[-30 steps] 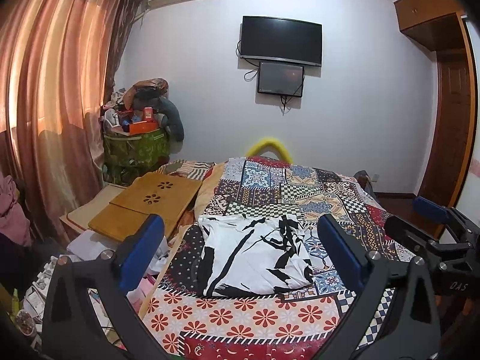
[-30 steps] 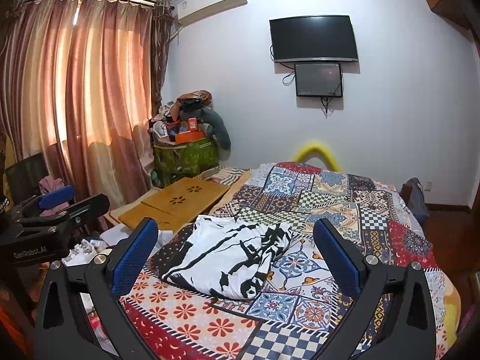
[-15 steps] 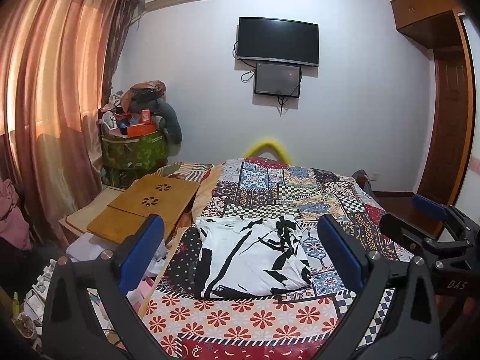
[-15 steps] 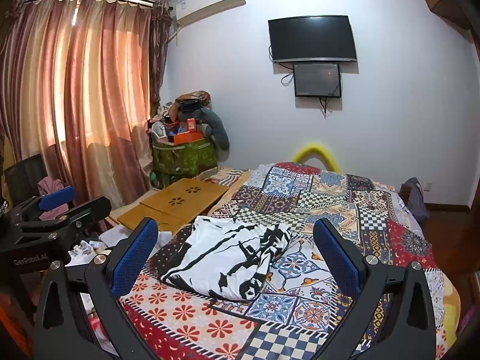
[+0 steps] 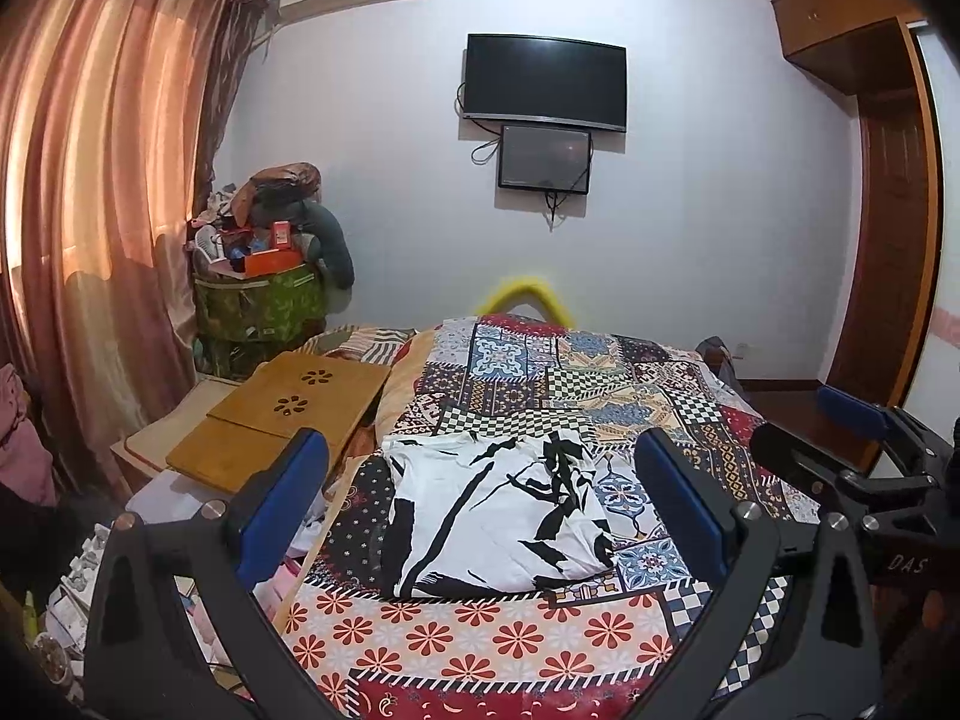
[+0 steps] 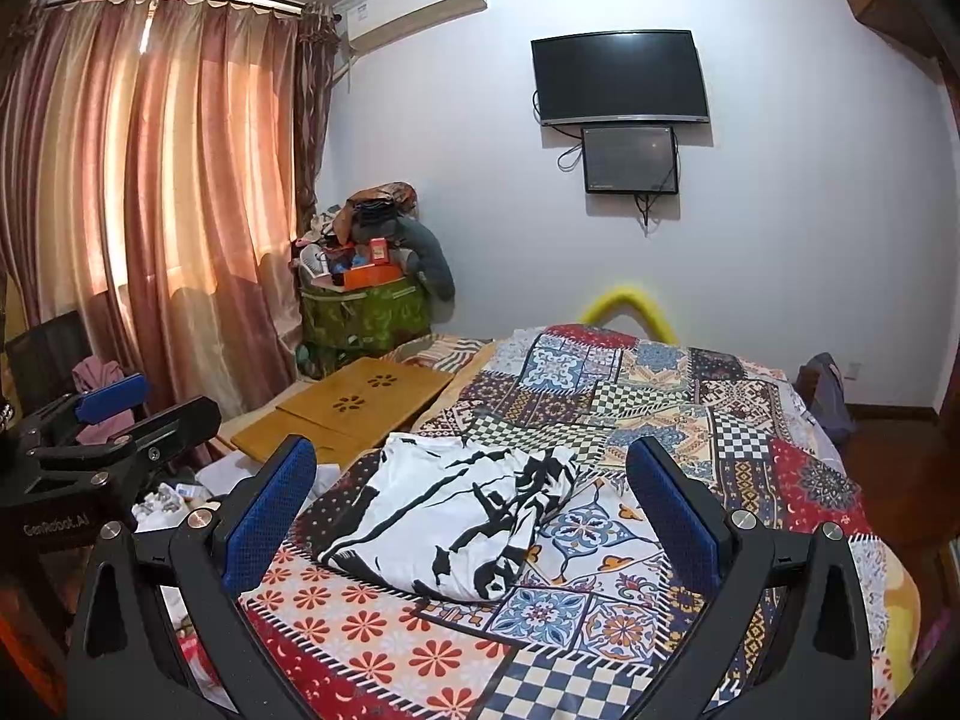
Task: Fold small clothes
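From the left wrist camera we see the left gripper (image 5: 480,504) with its blue-padded fingers (image 5: 282,510) spread wide and holding nothing, raised above the near end of the bed. Between them lies the white garment with black brush-stroke print (image 5: 492,516), spread fairly flat on the patchwork bedspread of red, blue and checked panels (image 5: 570,372), well short of the fingertips. At the right edge we catch the right gripper (image 5: 852,420) side-on, away from the garment. A light wooden lap tray with flower-shaped cut-outs (image 5: 288,414) sits beside the bed on the left, and a black wall-mounted television (image 5: 546,81) hangs on the far wall.

From the right wrist camera we find the right gripper (image 6: 471,510) also spread apart and empty, above the foot of the bed. Here the garment (image 6: 456,516) looks rumpled along its right side, resting on the bedspread (image 6: 690,396) towards the left fingertip. The left gripper (image 6: 111,399) shows at the left edge, clear of the cloth. Pinkish-orange curtains (image 6: 156,180) cover the window.
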Tool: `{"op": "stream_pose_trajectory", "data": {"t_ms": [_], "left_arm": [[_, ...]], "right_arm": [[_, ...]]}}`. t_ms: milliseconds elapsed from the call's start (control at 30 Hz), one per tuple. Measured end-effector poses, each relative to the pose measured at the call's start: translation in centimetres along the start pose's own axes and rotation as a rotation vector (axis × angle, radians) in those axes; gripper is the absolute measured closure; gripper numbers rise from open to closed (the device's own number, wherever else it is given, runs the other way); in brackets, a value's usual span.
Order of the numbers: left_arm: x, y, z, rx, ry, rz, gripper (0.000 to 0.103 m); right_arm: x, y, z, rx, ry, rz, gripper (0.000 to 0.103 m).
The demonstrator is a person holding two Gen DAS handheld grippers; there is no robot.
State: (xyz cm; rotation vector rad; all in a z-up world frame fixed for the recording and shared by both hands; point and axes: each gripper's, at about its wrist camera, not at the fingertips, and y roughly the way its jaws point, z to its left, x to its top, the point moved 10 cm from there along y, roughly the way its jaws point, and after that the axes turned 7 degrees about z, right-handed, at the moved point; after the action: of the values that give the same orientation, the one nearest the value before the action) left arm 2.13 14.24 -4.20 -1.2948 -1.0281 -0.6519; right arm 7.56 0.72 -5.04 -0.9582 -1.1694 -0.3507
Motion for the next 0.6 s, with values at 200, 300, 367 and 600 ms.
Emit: {"op": "stream_pose_trajectory", "data": {"t_ms": [200, 300, 367, 600], "left_arm": [[-0.14, 0.20, -0.17, -0.002, 0.002, 0.010, 0.000], [-0.10, 0.28, -0.12, -0.009, -0.018, 0.017, 0.000], [-0.07, 0.28, -0.01, -0.014, -0.032, 0.019, 0.000], [-0.22, 0.63, -0.01, -0.043, -0.048, 0.040, 0.000]], "right_arm": [[0.02, -0.01, 0.02, -0.002, 0.002, -0.001, 0.000], [-0.04, -0.03, 0.02, -0.003, 0.002, -0.001, 0.000], [-0.07, -0.03, 0.02, -0.003, 0.002, 0.000, 0.000], [-0.10, -0.02, 0.04, -0.005, 0.004, 0.000, 0.000]]}}
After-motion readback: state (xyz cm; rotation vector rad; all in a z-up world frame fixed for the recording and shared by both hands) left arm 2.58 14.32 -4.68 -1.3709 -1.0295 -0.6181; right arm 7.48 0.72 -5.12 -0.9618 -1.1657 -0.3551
